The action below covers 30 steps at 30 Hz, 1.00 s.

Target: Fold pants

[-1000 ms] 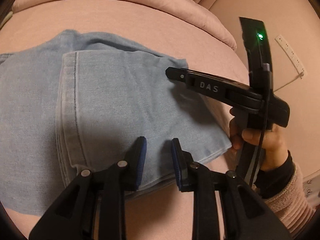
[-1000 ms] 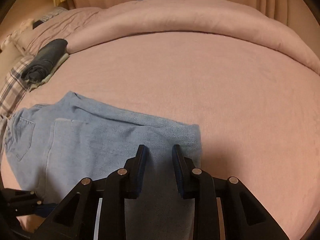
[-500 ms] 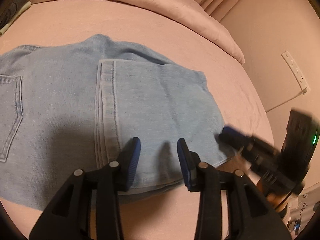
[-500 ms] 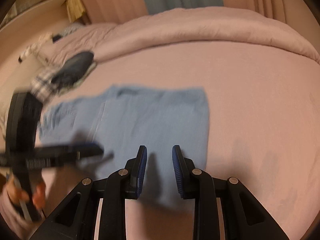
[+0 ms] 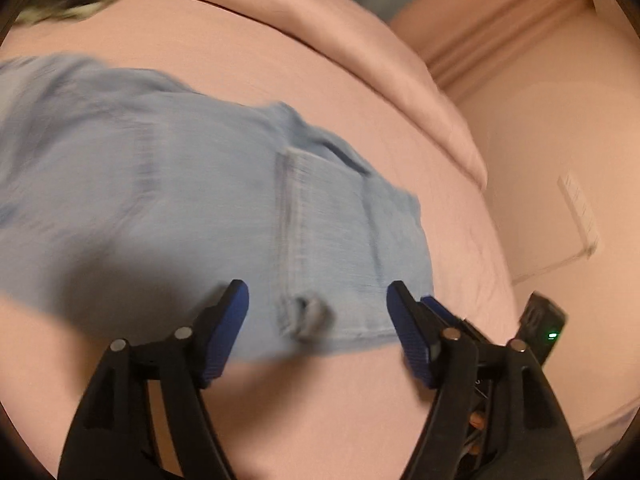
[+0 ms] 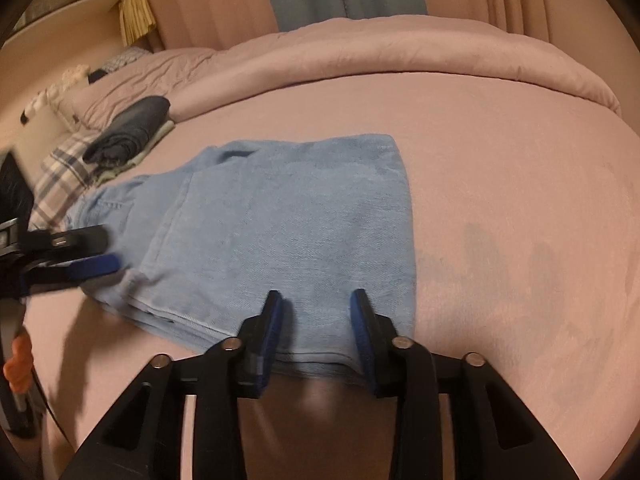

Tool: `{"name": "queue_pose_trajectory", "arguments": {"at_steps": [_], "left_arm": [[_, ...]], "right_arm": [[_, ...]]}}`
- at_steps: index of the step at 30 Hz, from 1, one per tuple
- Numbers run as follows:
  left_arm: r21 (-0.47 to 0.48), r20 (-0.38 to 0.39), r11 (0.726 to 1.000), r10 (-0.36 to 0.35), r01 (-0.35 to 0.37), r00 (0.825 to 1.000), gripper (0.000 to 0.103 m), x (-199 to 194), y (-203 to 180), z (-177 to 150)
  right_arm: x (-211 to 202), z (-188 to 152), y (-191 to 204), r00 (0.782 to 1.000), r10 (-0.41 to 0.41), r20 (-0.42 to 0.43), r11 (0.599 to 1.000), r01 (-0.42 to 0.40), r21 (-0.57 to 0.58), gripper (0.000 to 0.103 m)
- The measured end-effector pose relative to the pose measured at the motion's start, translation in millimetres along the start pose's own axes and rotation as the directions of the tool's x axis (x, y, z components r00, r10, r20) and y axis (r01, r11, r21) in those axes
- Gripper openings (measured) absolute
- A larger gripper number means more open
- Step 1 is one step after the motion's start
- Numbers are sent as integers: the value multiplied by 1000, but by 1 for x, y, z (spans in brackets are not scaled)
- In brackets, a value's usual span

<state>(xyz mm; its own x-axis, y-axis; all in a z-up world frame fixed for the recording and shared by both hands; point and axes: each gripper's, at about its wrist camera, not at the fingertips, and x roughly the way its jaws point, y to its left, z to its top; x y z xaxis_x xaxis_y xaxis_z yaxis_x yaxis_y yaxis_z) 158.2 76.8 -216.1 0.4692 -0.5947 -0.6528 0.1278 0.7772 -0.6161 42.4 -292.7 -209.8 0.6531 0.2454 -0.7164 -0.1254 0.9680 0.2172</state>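
We look down on a pink bed [image 6: 500,168], its rolled duvet [image 6: 400,48] running along the far side under pink curtains [image 6: 208,0]. The light-blue pants [image 6: 288,224] lie folded flat near the bed's near edge, one leg end doubled back over the seat, a back pocket showing toward the left. Beyond them, by a plaid pillow [image 6: 60,176], sits a folded dark garment [image 6: 128,132]. Our left hand-held gripper [image 5: 318,320] hovers over the hem corner of the pants [image 5: 224,208], its jaws spreading wide and gripping nothing; the left view is blurred. Our right hand-held gripper [image 6: 316,320] is poised at the near folded edge, jaws opening, with cloth seen between the blue pads [image 6: 272,320] but not pinched. In the right view the left hand-held gripper [image 6: 80,252] enters from the left, just beside the pants.
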Motion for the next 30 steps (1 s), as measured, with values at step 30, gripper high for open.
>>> {"name": "queue_pose_trajectory", "arguments": {"at_steps": [30], "left_arm": [[-579,275,807,59,116,960,62,-73,144,18]], "right_arm": [[10,28,116,992,129,13,979,-125,-163,53]]}}
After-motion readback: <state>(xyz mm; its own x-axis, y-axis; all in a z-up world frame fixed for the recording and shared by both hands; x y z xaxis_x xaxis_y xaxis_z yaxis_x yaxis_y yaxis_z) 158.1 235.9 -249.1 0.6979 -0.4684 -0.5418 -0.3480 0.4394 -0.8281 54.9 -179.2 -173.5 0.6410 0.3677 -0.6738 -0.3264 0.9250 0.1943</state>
